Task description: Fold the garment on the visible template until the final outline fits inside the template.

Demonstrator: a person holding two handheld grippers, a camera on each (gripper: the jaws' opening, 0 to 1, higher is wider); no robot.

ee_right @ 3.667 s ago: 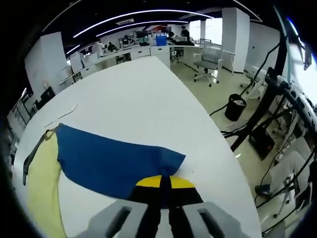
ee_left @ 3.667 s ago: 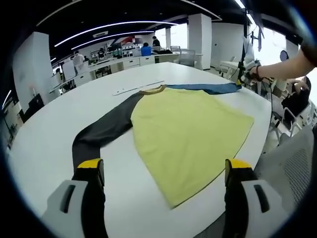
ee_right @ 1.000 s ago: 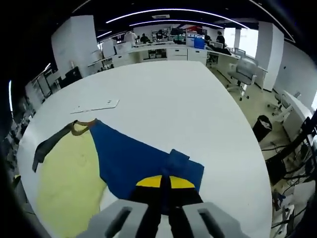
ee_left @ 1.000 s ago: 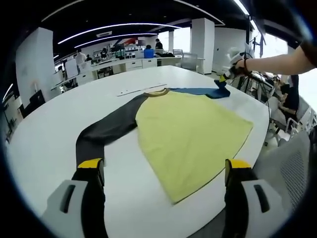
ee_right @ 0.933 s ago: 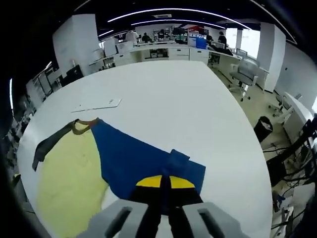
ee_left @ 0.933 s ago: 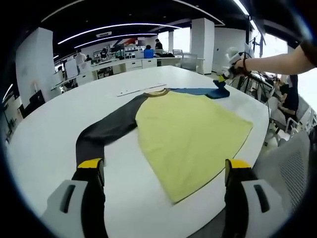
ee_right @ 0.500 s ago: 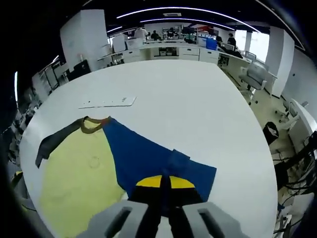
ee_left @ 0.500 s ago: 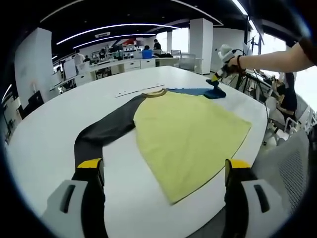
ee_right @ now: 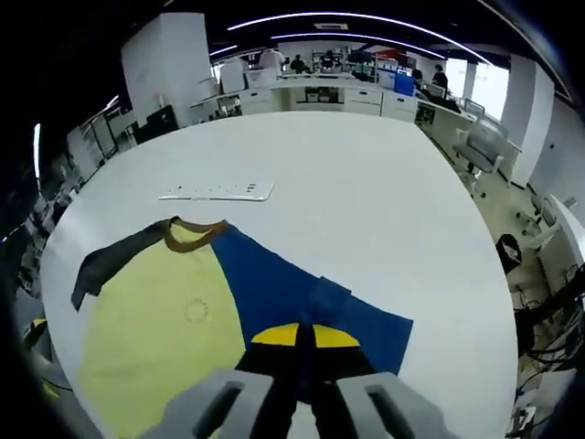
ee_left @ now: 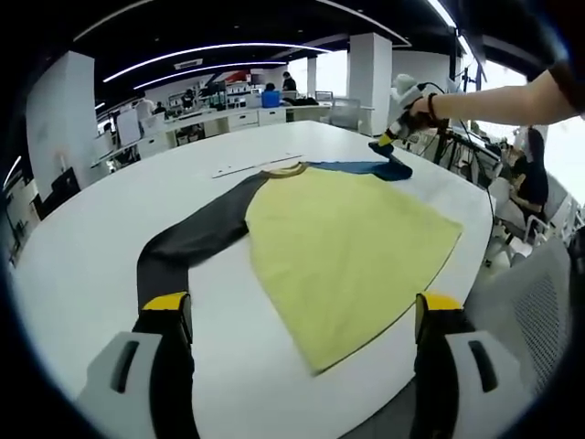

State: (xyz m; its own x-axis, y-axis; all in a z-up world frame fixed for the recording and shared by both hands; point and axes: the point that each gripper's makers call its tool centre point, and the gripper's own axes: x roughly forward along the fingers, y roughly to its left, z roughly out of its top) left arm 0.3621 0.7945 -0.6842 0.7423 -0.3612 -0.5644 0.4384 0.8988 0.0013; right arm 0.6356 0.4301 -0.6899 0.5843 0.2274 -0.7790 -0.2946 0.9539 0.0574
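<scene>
Surface: white round-edged table (ee_left: 82, 238) in an open-plan office, with the garment spread flat across it.
My left gripper (ee_left: 302, 315): low at the near edge of the table, my two yellow-tipped jaws set wide apart with nothing between them; the dark sleeve's cuff end lies just beside my left-hand jaw.
Garment (ee_left: 352, 242): a shirt with a pale yellow body lying flat on the table, its hem corner pointing toward my left gripper.
Dark sleeve (ee_left: 187, 240): charcoal, stretched out flat from the collar toward the near left of the left gripper view.
Collar (ee_left: 281, 168): brown-ribbed neck band, at the far end of the yellow body.
Blue sleeve (ee_right: 302, 297): runs from the collar across to my right gripper; its end is lifted off the table, with a folded flap of cuff just ahead of my jaws.
My right gripper (ee_right: 305, 337): my jaws are pressed together on the end of the blue sleeve; in the left gripper view it (ee_left: 388, 142) sits at the far right of the shirt, held by a hand (ee_left: 416, 105) on an outstretched arm.
White strip (ee_right: 218, 191): a long flat white piece lying on the table just beyond the collar, apart from the shirt.
Farther back: office chairs (ee_right: 482, 146) off the table's right side, then desks and cabinets (ee_right: 315, 94) along the back wall, with people there too small to tell apart, under curved ceiling light lines (ee_right: 356, 20).
</scene>
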